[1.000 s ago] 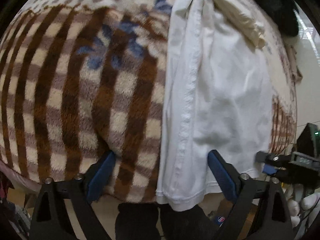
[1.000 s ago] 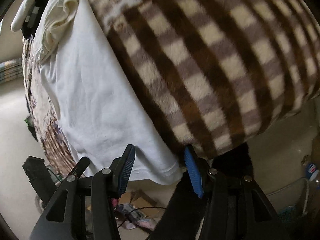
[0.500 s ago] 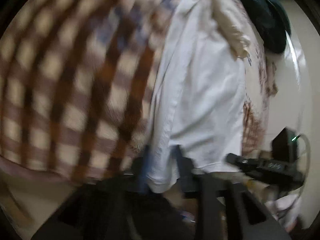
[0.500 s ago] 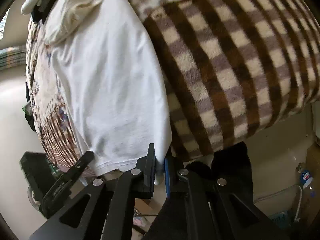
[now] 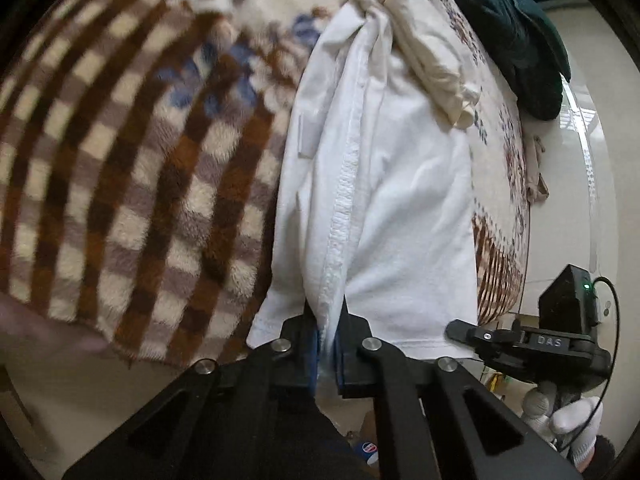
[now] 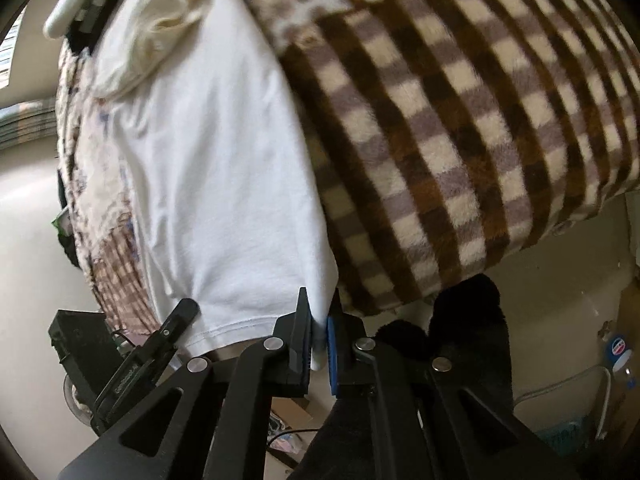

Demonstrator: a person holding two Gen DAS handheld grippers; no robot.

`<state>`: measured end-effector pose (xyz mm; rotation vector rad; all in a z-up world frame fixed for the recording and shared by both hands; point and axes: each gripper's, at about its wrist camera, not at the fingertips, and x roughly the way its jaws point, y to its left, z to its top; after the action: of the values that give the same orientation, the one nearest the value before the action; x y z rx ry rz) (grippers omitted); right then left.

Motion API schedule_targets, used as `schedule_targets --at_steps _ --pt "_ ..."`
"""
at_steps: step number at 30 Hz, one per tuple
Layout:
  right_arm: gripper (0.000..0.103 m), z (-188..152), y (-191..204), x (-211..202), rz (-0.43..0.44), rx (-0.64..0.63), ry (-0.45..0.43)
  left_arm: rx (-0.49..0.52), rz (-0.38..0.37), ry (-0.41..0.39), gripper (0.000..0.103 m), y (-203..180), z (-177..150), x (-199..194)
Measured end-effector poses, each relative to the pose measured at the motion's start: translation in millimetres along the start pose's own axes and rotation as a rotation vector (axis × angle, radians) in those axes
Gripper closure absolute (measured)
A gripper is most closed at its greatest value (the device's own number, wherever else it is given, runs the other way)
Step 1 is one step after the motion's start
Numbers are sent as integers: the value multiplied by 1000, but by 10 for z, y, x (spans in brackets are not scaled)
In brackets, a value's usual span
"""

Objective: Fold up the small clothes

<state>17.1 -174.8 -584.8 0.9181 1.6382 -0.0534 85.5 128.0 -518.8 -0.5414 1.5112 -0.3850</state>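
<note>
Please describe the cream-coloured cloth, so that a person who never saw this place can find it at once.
Start from the brown checked blanket and find the white garment lying on it. At its far end sits the cream cloth, bunched and wrinkled, yellower than the flat white fabric.

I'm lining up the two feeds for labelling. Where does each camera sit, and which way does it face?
Left wrist: rides the left tool, facing forward over the white cotton garment on the brown checked fleece blanket; its fingers pinch a hem fold.
Right wrist: rides the right tool, facing the garment's other near corner, fingers pinching it.
Shared: garment, blanket, and each view shows the other tool.
</note>
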Motion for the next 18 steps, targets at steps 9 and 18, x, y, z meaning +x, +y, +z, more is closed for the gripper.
schedule_targets --at_steps 9,18 --pt "97 173 477 -808 131 -54 -127 50 -74 -176 100 -531 461 -682" --pt "97 1260 1143 -1442 244 -80 -320 136 -135 -325 100 -1280 1835 -846"
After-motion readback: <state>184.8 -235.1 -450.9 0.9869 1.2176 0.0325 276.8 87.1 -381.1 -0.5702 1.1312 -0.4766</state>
